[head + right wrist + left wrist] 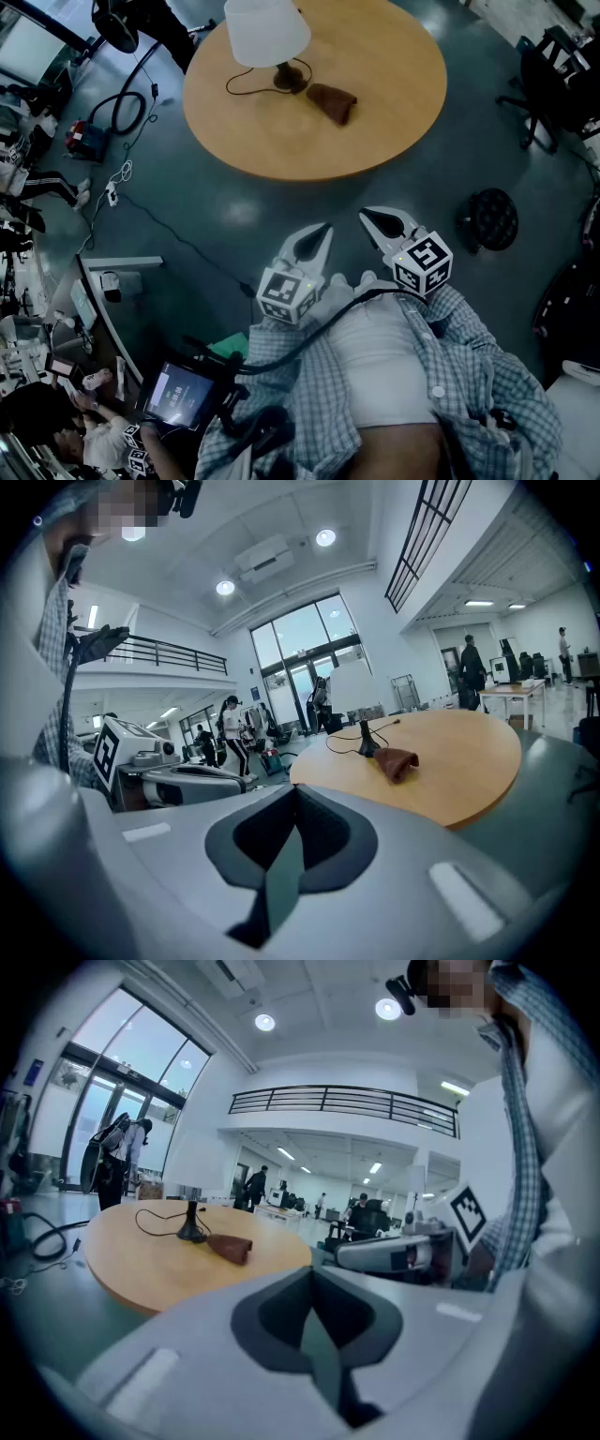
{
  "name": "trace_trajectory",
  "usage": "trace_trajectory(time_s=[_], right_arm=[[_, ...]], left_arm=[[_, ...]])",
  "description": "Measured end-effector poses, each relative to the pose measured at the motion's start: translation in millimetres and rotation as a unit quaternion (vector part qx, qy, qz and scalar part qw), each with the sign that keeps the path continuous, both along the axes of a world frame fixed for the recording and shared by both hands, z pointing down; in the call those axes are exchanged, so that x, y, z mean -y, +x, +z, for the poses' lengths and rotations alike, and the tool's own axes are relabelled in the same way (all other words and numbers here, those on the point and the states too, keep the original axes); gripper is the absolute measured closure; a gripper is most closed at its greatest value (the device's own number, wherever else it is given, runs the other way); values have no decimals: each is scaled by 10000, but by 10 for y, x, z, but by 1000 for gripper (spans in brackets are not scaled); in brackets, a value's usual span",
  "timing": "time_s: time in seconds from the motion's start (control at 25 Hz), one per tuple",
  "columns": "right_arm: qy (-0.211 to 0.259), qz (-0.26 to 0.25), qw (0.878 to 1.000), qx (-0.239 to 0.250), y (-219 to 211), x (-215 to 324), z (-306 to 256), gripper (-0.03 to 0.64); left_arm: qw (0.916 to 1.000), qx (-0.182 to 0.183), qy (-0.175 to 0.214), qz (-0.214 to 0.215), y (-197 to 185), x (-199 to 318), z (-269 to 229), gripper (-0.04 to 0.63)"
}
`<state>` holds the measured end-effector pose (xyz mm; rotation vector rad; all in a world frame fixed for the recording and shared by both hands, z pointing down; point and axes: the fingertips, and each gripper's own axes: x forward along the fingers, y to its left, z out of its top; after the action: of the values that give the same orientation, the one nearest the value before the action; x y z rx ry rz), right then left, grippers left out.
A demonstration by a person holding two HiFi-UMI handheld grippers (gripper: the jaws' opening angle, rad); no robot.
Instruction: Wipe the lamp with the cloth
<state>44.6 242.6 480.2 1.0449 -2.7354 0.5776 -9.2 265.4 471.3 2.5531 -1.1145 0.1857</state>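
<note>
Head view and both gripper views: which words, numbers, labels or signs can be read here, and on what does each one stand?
No text can be read in any view.
Left marker cube and right marker cube: black-and-white square patterns only, no letters.
Tablet screen: lit, but its print is too small to read.
Lamp and cloth: no print shows.
</note>
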Motion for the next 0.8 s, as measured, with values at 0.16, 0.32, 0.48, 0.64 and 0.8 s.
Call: trace_trajectory(time_s=[0.16, 0.32, 0.48, 0.64, 0.8], right_arm=[[-39, 38, 10000, -33, 21, 0, 19, 614], [-75, 55, 10000, -24, 36, 11, 27, 614], [-78, 26, 10000, -33, 29, 9, 24, 614], [-82, 26, 10000, -25, 28, 5, 26, 614], [-163, 62, 9997, 172, 31, 26, -1, 614]], left_arm=[[10000, 8, -17, -6, -2, -8, 8, 595], [10000, 15, -39, -3, 5, -2, 11, 595], [10000, 24, -49, 2, 14, 2, 9, 595], [10000, 34, -73, 6, 13, -2, 20, 595], [10000, 52, -71, -27, -10, 9, 20, 595]])
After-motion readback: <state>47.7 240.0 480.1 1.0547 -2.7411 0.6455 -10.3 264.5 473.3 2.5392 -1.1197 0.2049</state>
